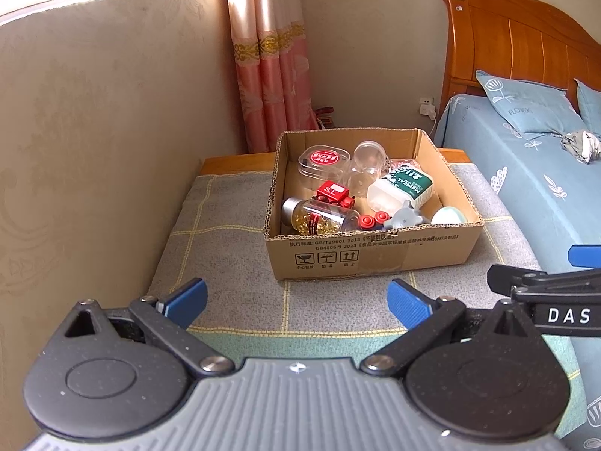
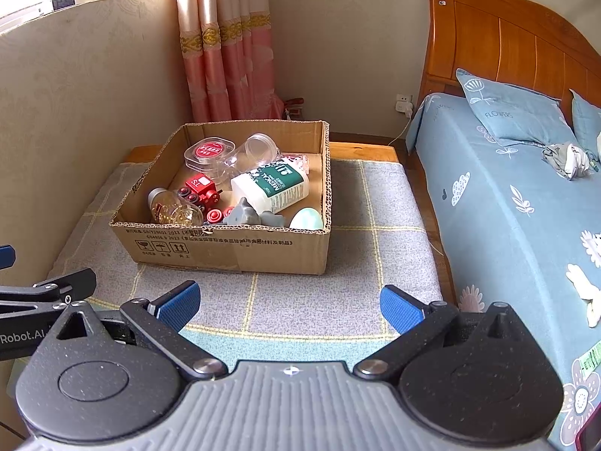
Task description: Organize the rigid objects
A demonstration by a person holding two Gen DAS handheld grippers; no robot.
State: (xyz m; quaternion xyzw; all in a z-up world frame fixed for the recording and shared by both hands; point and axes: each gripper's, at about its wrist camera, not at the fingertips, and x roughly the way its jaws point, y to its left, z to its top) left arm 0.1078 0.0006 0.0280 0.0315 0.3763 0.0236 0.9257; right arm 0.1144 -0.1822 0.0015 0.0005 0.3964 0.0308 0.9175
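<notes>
A cardboard box [image 1: 368,255] [image 2: 233,251] stands on a grey checked mat [image 1: 225,233] [image 2: 375,233]. Inside lie a bottle of gold capsules [image 1: 319,218] [image 2: 174,208], a red toy train [image 1: 332,192] [image 2: 201,186], a white and green medical bottle [image 1: 402,186] [image 2: 274,188], a clear tub with a red lid [image 1: 323,159] [image 2: 208,152], a clear jar [image 1: 370,154] [image 2: 259,146], a grey toy [image 1: 405,218] [image 2: 248,216] and a pale green egg [image 1: 449,216] [image 2: 306,220]. My left gripper [image 1: 296,300] and right gripper [image 2: 289,302] are open, empty and hover in front of the box.
A bed with a blue sheet [image 1: 526,173] [image 2: 526,195] and wooden headboard [image 2: 507,45] lies to the right. A wall [image 1: 94,150] bounds the left side. Pink curtains [image 1: 270,75] [image 2: 225,56] hang behind the box.
</notes>
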